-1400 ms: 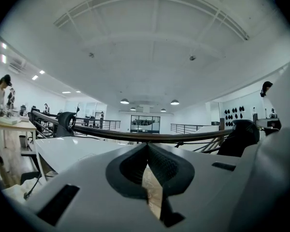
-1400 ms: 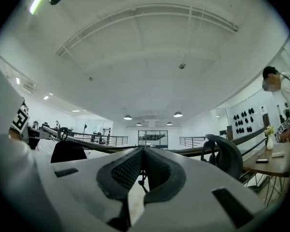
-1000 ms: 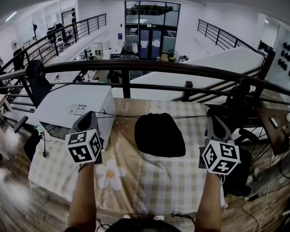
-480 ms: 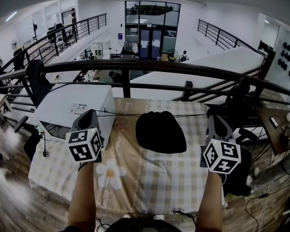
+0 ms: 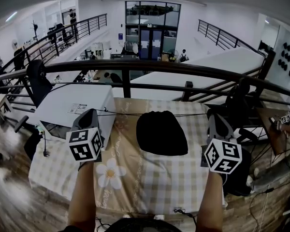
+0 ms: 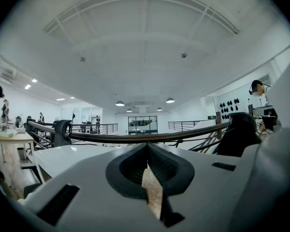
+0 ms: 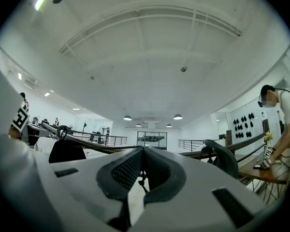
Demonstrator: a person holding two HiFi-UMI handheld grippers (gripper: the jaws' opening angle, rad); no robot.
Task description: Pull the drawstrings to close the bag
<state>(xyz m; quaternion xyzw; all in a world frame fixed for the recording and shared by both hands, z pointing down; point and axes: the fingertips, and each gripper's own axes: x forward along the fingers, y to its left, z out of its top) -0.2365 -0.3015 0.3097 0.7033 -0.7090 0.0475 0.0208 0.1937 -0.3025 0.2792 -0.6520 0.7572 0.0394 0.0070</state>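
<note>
A black drawstring bag (image 5: 161,133) lies on the checked tablecloth (image 5: 154,182) at the middle of the table, its mouth at the far side. A thin drawstring runs taut from the mouth to the left (image 5: 118,115) and to the right (image 5: 195,115). My left gripper (image 5: 90,114) is shut on the left end of the string, my right gripper (image 5: 213,117) on the right end. In the left gripper view the jaws of the gripper (image 6: 146,151) are pressed together. In the right gripper view the gripper (image 7: 143,153) is shut, with a string knot (image 7: 141,181) just below the pads.
A white box (image 5: 72,103) stands at the table's left side, close to my left gripper. A dark railing (image 5: 183,69) runs across behind the table. A black chair (image 5: 239,108) stands at the right. A person's hand (image 5: 284,123) shows at the far right edge.
My right gripper has moved a little to the right and the bag has slid slightly that way. The left gripper has stayed put. A hand has come in at the right edge.
</note>
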